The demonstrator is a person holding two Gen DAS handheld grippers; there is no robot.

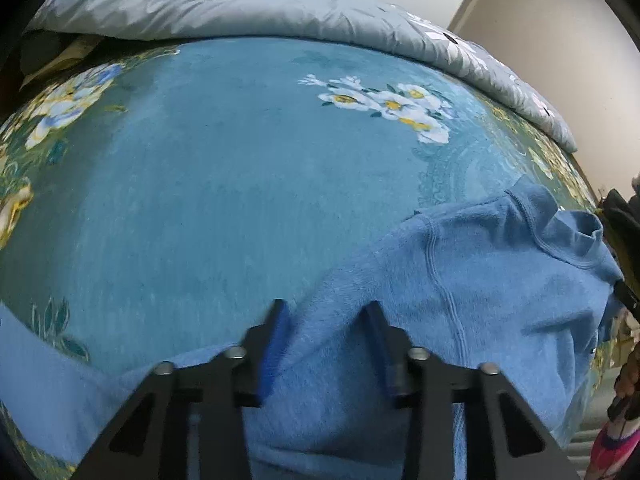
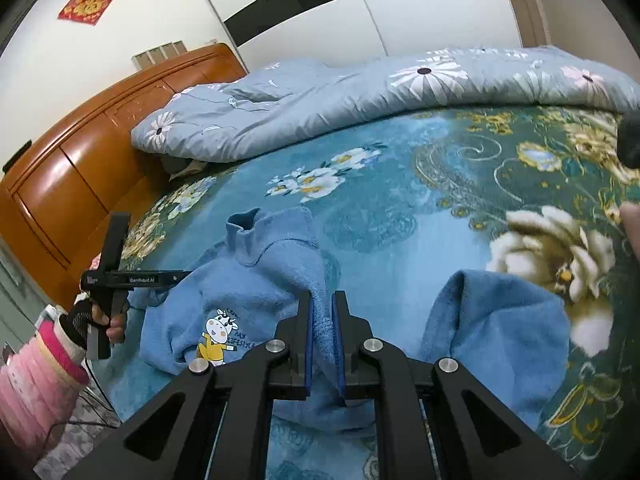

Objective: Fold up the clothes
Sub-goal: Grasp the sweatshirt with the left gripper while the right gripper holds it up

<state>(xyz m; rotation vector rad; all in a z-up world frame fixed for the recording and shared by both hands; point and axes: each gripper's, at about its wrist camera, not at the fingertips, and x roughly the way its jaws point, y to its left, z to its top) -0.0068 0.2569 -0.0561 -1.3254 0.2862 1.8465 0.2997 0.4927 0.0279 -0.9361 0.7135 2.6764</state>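
A blue fleece sweater (image 2: 240,292) with a cartoon cow print (image 2: 220,332) lies crumpled on the bed, its collar (image 2: 244,224) pointing away from me. My right gripper (image 2: 322,300) is shut on a raised fold of it, and the cloth hangs between the pads. Another part of the sweater (image 2: 500,328) is bunched up to the right. In the left wrist view the sweater (image 1: 480,280) fills the lower right. There my left gripper (image 1: 324,316) has its jaws closed on a thick bulge of the fleece near the sweater's edge. A hand (image 2: 108,320) holds that gripper at the left.
A teal floral blanket (image 2: 400,220) covers the bed. Along its far side lies a rumpled grey-blue quilt (image 2: 360,92) with daisies. An orange wooden headboard (image 2: 80,160) stands at the left. A pink striped sleeve (image 2: 36,380) is at the lower left.
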